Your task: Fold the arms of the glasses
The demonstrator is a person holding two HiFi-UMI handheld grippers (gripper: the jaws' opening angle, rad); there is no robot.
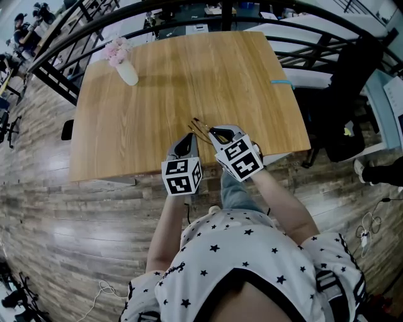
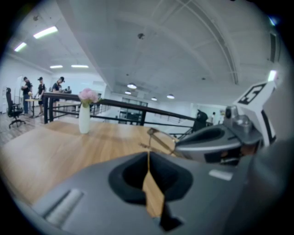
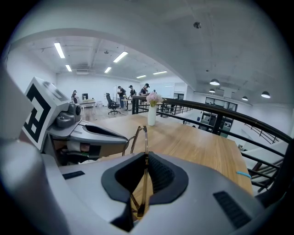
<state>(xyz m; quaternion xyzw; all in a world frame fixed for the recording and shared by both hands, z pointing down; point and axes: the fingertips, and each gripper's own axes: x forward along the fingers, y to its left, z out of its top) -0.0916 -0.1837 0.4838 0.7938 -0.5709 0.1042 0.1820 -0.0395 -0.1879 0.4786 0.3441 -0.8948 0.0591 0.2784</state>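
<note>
Thin gold-framed glasses [image 1: 200, 127] sit over the wooden table [image 1: 157, 100] near its front edge, between my two grippers. My left gripper [image 1: 189, 136] is at their left, its jaws closed to a narrow slit. In the left gripper view [image 2: 148, 158] the end of a thin gold arm of the glasses [image 2: 161, 140] runs into that slit. My right gripper [image 1: 216, 133] is at their right. In the right gripper view [image 3: 144, 160] it is shut on a gold arm of the glasses [image 3: 140, 137], which passes straight between the ribbed pads.
A white vase with pink flowers [image 1: 126, 69] stands at the table's far left. A small teal item [image 1: 281, 81] lies at the right edge. Black railings [image 1: 189, 9] run behind the table. The person's body fills the near side.
</note>
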